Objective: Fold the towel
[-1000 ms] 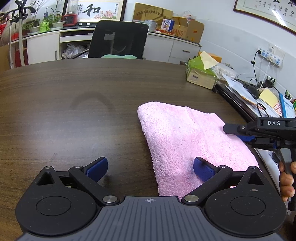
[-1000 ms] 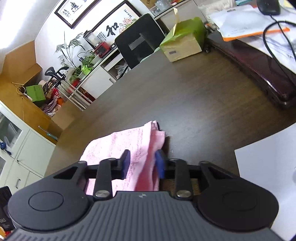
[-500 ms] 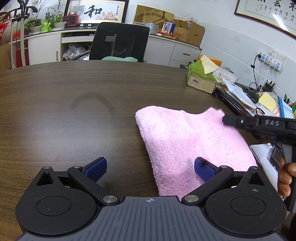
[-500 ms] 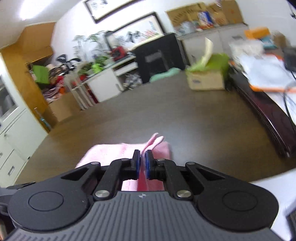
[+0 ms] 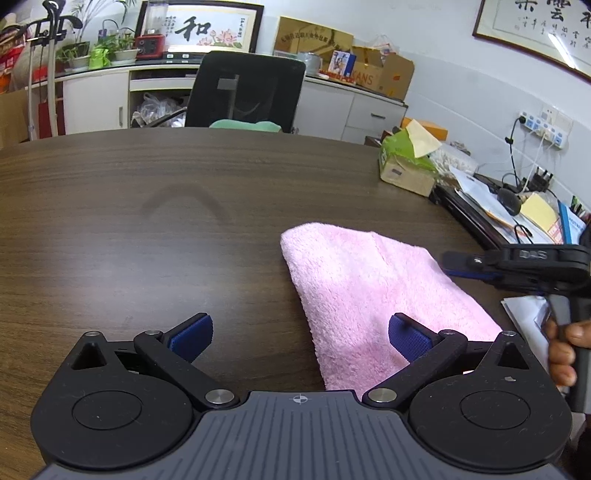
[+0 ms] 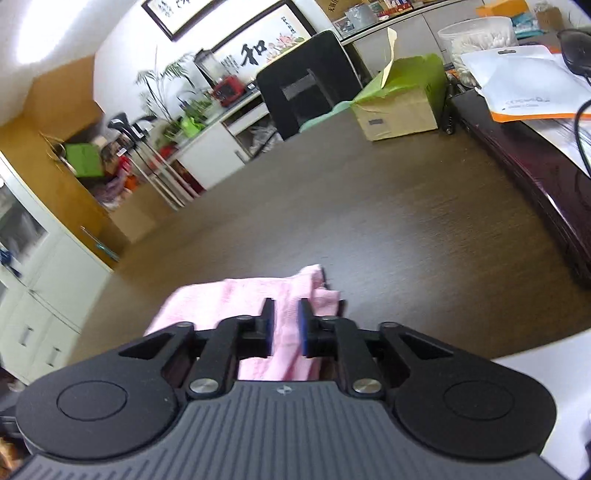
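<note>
Office. Large dark wood-grain surface (image 5: 147, 229) fills room centre, black mesh office chair (image 5: 245, 92) pushed up at far side. White cabinets (image 5: 96, 99) along wall, potted plants (image 5: 79, 55) and cardboard boxes (image 5: 384, 72) on top. Framed calligraphy (image 5: 208, 29) on wall. Side desk at right piled with papers (image 5: 484, 199), computer mouse (image 5: 509, 201), cables; power strip (image 5: 541, 127) on wall. Green tissue box (image 5: 404, 162) near surface edge.
</note>
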A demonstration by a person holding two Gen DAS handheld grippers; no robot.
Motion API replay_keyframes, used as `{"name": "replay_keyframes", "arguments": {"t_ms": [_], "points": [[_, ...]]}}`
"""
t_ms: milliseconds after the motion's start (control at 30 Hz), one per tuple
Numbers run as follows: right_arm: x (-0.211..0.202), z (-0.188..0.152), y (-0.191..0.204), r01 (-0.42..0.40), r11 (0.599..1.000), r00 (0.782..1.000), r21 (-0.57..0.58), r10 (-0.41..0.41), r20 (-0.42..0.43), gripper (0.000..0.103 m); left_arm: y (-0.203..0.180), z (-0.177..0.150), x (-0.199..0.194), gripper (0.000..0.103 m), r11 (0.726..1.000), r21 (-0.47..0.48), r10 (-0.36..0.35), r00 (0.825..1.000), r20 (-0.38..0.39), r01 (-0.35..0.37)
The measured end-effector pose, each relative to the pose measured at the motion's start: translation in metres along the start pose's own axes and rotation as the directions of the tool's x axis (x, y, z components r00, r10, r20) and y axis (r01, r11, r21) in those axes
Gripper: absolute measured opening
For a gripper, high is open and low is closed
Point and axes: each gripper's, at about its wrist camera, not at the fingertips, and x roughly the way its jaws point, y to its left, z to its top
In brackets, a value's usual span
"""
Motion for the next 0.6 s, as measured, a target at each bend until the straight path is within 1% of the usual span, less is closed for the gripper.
{"name": "replay_keyframes", "arguments": {"t_ms": [33,67,100,167,200,233,267,333,400,433,533,600], "points": [[-0.004,-0.001,0.0,0.011,1.0,1.0,0.0,-0.011,-0.001,0.039,0.001,0.0,0.0,0.103,1.0,-0.004,0.0,1.0,0.001,0.0],[-0.006,-0.002,0.0,0.01,1.0,1.0,-0.004,-0.01,-0.005,0.059,0.002,0.001,0.0,0.103,1.0,-0.01,-0.001,1.0,0.0,0.001],[-0.007,-0.004,0.0,0.008,1.0,1.0,-0.004,-0.008,-0.013,0.064,0.003,0.001,0.0,0.103,1.0,-0.015,-0.002,1.0,0.0,0.002],[-0.005,-0.006,0.001,0.001,1.0,1.0,-0.001,-0.001,-0.02,0.065,0.003,0.001,0.001,0.103,1.0,-0.012,0.002,1.0,-0.003,-0.002],[-0.002,-0.007,0.001,-0.013,1.0,1.0,-0.004,0.013,-0.029,0.063,0.002,0.001,0.001,0.103,1.0,-0.01,0.003,1.0,-0.004,-0.003],[0.002,-0.008,0.002,-0.006,1.0,0.999,-0.006,0.006,-0.038,0.057,0.002,0.001,0.001,0.103,1.0,-0.007,0.004,1.0,-0.004,-0.004],[0.009,-0.009,0.003,0.024,1.0,0.998,-0.012,-0.024,-0.052,0.048,0.002,0.001,0.0,0.103,1.0,-0.008,0.003,1.0,-0.002,-0.003],[0.016,-0.011,0.005,0.017,0.999,0.998,-0.029,-0.018,-0.068,0.04,0.002,0.002,-0.001,0.103,1.0,-0.01,0.002,1.0,0.001,-0.002],[0.015,-0.014,0.011,0.031,0.999,0.998,-0.045,-0.033,-0.046,0.026,0.005,0.004,-0.002,0.103,1.0,-0.021,0.003,1.0,0.008,-0.003],[0.015,-0.014,0.017,0.046,0.996,0.999,-0.078,-0.048,-0.024,0.018,0.006,0.005,-0.003,0.103,1.0,-0.027,0.004,1.0,0.012,-0.004],[0.017,-0.012,0.042,0.111,0.971,0.994,-0.21,-0.106,0.034,0.015,0.01,0.007,-0.004,0.103,0.999,-0.046,0.009,1.0,0.017,-0.008],[0.025,-0.012,0.057,0.144,0.94,0.989,-0.309,-0.13,0.066,0.015,0.012,0.007,-0.003,0.103,0.999,-0.051,0.011,1.0,0.017,-0.01]]}}
